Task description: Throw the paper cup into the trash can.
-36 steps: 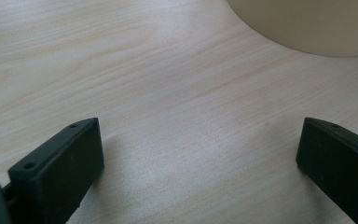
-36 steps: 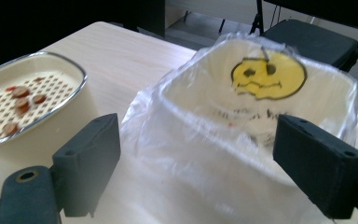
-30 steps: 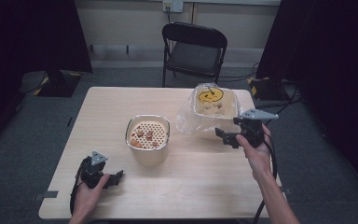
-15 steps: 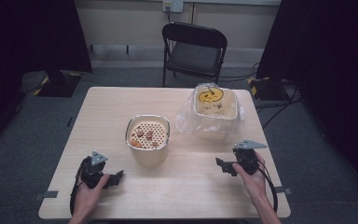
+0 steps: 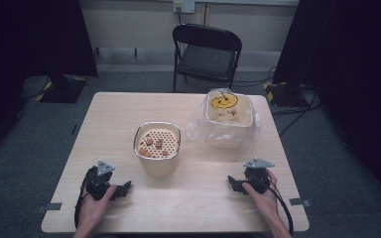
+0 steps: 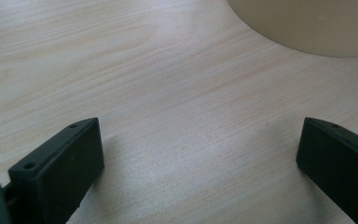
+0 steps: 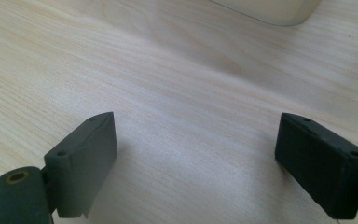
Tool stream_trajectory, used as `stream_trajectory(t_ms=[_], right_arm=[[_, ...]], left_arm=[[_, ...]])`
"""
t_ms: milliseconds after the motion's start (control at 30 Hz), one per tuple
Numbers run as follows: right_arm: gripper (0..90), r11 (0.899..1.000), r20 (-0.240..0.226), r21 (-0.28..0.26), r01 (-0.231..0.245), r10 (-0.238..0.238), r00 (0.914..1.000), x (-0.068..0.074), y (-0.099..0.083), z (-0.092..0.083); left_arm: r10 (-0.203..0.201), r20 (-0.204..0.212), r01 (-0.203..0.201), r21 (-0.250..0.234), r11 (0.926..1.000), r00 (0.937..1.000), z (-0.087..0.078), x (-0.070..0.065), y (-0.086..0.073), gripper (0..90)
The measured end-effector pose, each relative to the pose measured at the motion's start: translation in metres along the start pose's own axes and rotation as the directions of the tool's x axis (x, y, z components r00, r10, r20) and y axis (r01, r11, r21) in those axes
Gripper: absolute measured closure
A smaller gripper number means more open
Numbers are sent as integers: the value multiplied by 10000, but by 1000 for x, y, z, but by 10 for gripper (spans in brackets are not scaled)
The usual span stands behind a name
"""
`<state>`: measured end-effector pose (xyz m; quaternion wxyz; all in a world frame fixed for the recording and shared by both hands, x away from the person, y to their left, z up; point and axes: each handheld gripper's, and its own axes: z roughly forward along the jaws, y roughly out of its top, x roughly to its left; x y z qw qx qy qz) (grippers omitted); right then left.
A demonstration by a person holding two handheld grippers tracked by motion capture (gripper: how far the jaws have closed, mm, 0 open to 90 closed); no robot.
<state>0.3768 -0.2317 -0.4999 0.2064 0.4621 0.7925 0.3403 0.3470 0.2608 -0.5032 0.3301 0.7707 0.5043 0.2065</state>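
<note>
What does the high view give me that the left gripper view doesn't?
High view alone: the strainer's perforated inside with reddish pieces, the smiley-lidded container in its plastic bag, the folding chair, and the right gripper resting on the table. Left gripper view alone: the left gripper close up, jaws wide apart, nothing between. Both: the table and the cream strainer pot.

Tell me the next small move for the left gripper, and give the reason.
Probably bring the left gripper forward and up toward the cream strainer pot. Its jaws stand wide open with only bare table between them, and the pot's wall rises just ahead in the left gripper view. The right gripper also rests open on the table, holding nothing.
</note>
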Motion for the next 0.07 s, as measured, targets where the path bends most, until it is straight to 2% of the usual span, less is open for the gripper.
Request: stream_trajectory(t_ms=[67], right_arm=[[120,10000,-1,0,-1,1,10000,0,0,0]], left_arm=[[14,-2,-14,10,10000,10000,0,0,0,0]])
